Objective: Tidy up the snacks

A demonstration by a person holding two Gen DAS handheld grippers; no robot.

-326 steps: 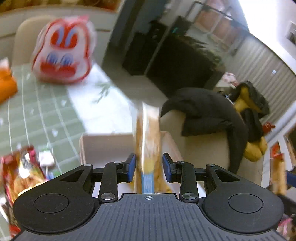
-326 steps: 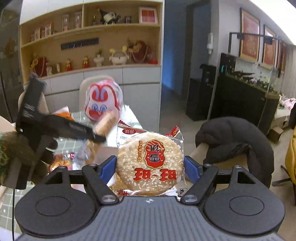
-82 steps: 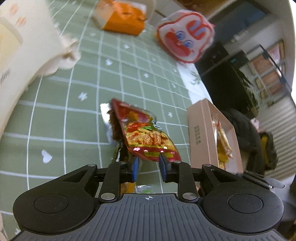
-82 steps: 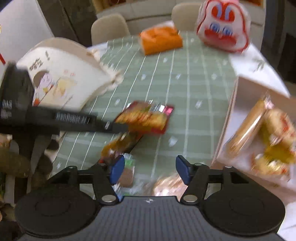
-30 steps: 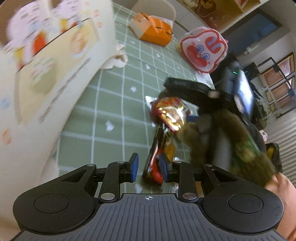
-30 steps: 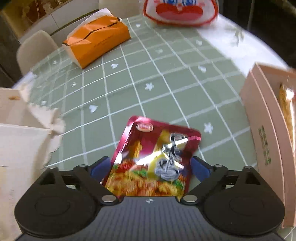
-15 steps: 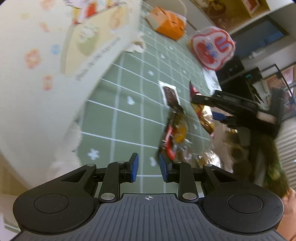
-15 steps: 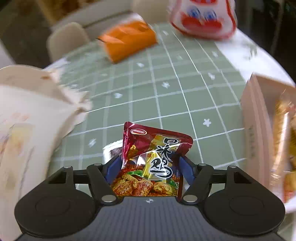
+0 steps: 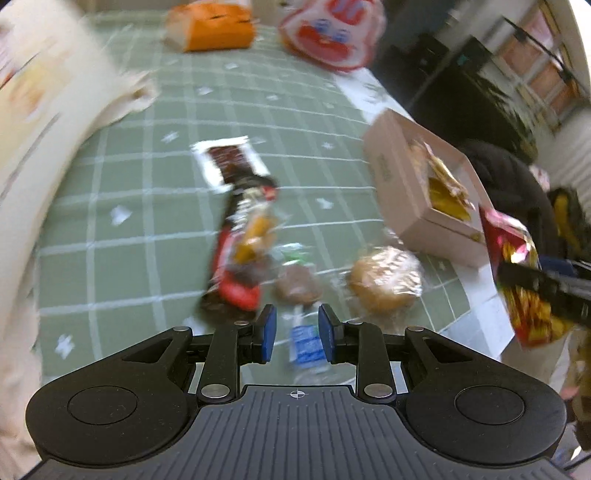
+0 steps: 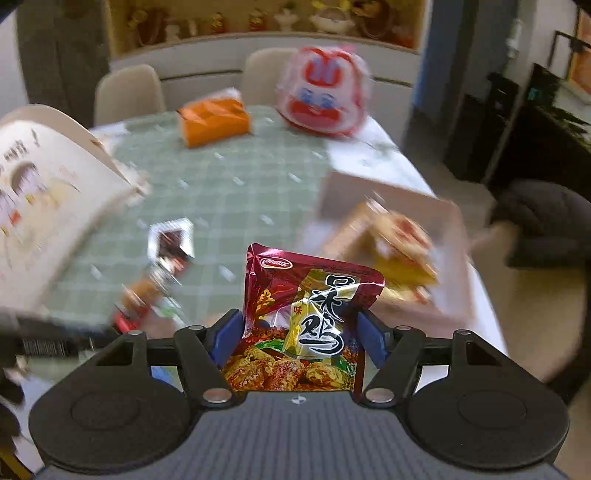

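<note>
My right gripper [image 10: 299, 338] is shut on a red snack bag [image 10: 306, 314] and holds it in the air, tilted toward the open cardboard box [image 10: 454, 258]. The left wrist view shows that bag [image 9: 517, 280] beside the box [image 9: 406, 192], which has several snacks in it. My left gripper [image 9: 295, 338] hovers over the green table with a narrow gap between its pads and nothing held. Below it lie a small blue-labelled packet [image 9: 306, 343], a round brown cookie [image 9: 295, 284], a round rice cracker [image 9: 384, 280], a long red and black pack [image 9: 240, 251] and a white-edged dark packet [image 9: 229, 162].
A big cream paper bag [image 9: 44, 92] fills the table's left side. An orange tissue pack [image 9: 210, 26] and a red and white rabbit bag [image 9: 328, 33] sit at the far end. Chairs [image 10: 125, 92] stand behind the table, and a dark jacket [image 10: 546, 221] lies to the right.
My right gripper closed on the red bag and lifted it off the table toward the box. The left gripper swung away from the cream bag and now hangs over the small snacks.
</note>
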